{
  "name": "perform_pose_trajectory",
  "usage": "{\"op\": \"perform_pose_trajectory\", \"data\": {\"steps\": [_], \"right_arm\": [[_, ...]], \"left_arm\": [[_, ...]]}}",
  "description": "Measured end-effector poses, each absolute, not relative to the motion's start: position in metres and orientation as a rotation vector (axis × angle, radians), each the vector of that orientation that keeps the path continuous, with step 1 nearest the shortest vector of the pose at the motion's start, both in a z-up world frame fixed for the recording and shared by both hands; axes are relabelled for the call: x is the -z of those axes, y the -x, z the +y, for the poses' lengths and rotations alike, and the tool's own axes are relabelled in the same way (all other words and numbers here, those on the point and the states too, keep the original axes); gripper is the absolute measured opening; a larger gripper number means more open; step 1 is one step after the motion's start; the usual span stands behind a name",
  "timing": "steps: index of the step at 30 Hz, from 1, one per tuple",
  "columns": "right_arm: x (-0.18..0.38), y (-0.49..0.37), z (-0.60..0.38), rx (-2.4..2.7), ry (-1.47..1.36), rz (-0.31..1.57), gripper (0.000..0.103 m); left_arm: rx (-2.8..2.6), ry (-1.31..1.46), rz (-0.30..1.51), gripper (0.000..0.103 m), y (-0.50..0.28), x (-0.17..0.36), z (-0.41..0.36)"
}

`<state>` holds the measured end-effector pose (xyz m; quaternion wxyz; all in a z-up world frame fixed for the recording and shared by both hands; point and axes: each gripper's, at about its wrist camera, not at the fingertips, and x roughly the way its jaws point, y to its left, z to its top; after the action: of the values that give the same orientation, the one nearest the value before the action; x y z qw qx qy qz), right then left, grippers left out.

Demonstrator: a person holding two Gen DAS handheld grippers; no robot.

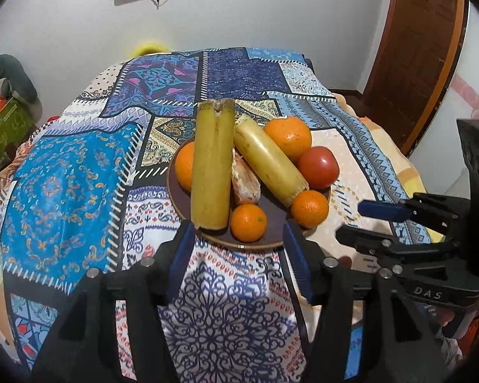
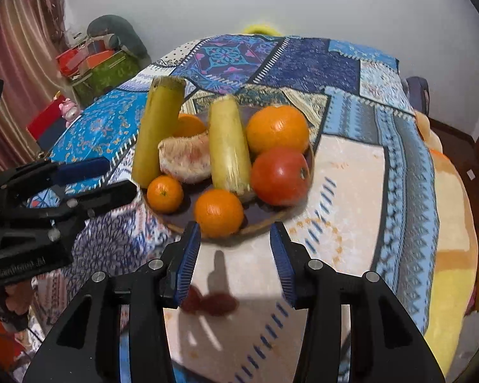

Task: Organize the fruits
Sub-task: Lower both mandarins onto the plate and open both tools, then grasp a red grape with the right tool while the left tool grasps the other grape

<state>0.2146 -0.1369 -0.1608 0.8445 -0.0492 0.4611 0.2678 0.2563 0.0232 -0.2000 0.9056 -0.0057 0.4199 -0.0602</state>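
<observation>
1. Patchwork tablecloth [image 1: 79, 172], blue and cream panels, over a table; far edge drops off below a white wall [image 1: 271, 16], right side falls away toward a wooden door [image 1: 415, 63]. Bare cloth on every side of the plate, widest to its left.
2. Boxes and bundles [image 2: 102, 63] stacked past the table's left edge, beside a striped curtain [image 2: 19, 48]; contents hard to make out.
3. Dark round plate [image 1: 265, 220] with pale rim, near the centre of the table, holding all the fruit.
4. Two yellow-green cut stalks [image 1: 212, 166], lying lengthwise, far ends overhanging the plate rim; kind uncertain.
5. Red tomato [image 2: 279, 175] at the plate's right, touching a large orange [image 2: 276, 127].
6. Peeled citrus piece [image 2: 185, 156] wedged between the stalks, partly hidden.
7. Three further oranges [image 2: 218, 212] along the near rim and behind the left stalk, the rear one mostly hidden.
8. Left gripper [image 1: 239, 239]: blue pads apart, empty, just short of the near rim.
9. Right gripper [image 2: 236, 239]: pads likewise spread, empty, tips level with the rim.
</observation>
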Motion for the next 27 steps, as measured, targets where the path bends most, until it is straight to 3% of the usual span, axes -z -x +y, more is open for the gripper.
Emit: {"op": "perform_pose_trajectory", "data": {"steps": [5,9,22,27], "right_arm": [[0.170,-0.199,-0.144,-0.559,0.142,1.007,0.042],[0.176,-0.191,-0.150,-0.568,0.136,1.035,0.042],[0.195,-0.192,-0.138,-0.616,0.129,1.072,0.042],[0.194,-0.195,-0.138,-0.642,0.099,1.061,0.026]], "left_arm": [[0.131,0.006,0.901,0.059,-0.244,0.205,0.020],[0.131,-0.001,0.923,0.066,-0.234,0.211,0.018],[0.141,0.024,0.996,0.066,-0.228,0.235,0.019],[0.156,0.023,1.010,0.066,-0.232,0.239,0.015]]}}
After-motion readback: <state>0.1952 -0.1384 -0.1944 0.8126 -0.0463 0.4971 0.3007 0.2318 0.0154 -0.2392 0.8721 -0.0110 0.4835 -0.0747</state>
